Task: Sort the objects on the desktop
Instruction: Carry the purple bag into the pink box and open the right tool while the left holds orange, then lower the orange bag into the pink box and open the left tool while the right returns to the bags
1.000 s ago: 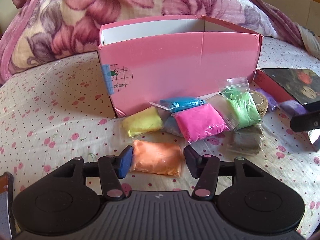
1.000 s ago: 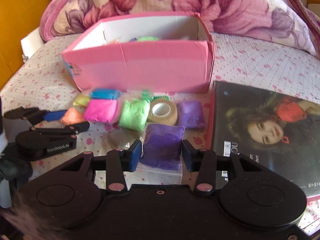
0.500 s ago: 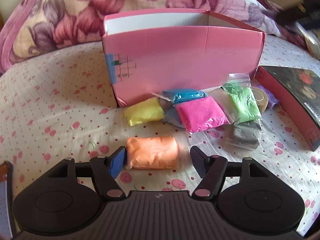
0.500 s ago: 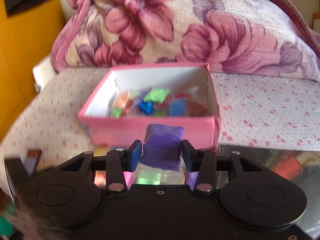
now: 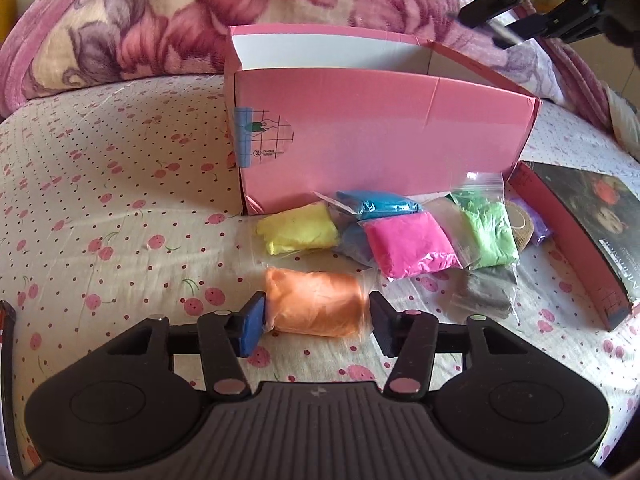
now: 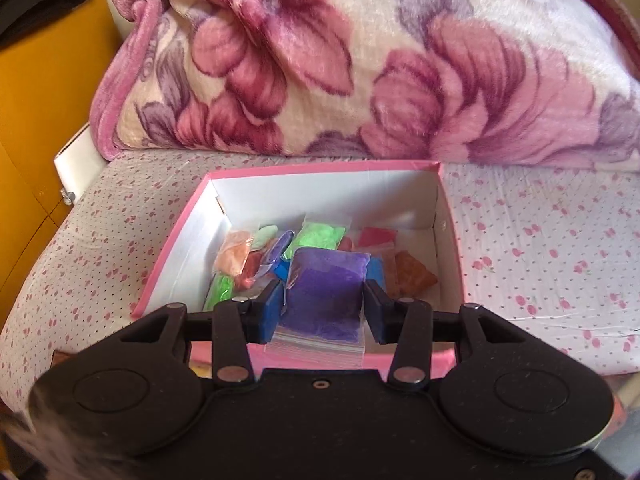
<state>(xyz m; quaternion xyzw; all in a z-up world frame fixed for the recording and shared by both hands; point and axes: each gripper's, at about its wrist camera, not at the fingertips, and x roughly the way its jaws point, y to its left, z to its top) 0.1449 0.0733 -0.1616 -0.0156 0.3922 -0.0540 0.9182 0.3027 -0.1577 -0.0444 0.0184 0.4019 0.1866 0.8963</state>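
An orange clay bag [image 5: 316, 304] lies on the cherry-print sheet between the fingers of my left gripper [image 5: 316, 324], which touch its two ends. Behind it lie yellow [image 5: 298, 234], blue [image 5: 380, 204], pink [image 5: 408, 244], green [image 5: 486, 232] and grey [image 5: 486, 290] bags in front of the pink box [image 5: 380, 144]. My right gripper [image 6: 324, 312] is shut on a purple clay bag [image 6: 324, 292] and holds it above the open pink box [image 6: 448, 216], which holds several coloured bags. The right gripper also shows high in the left wrist view [image 5: 532, 16].
A tape roll [image 5: 520, 224] and a small purple bag [image 5: 538, 226] lie right of the green bag. A dark book with a pink spine [image 5: 580, 236] lies at the right. A flowered blanket [image 6: 360, 64] is piled behind the box. An orange cabinet [image 6: 36, 100] stands at the left.
My left gripper has closed in until its fingers touch the orange bag. My right gripper has lifted the purple bag off the sheet and carried it over the box.
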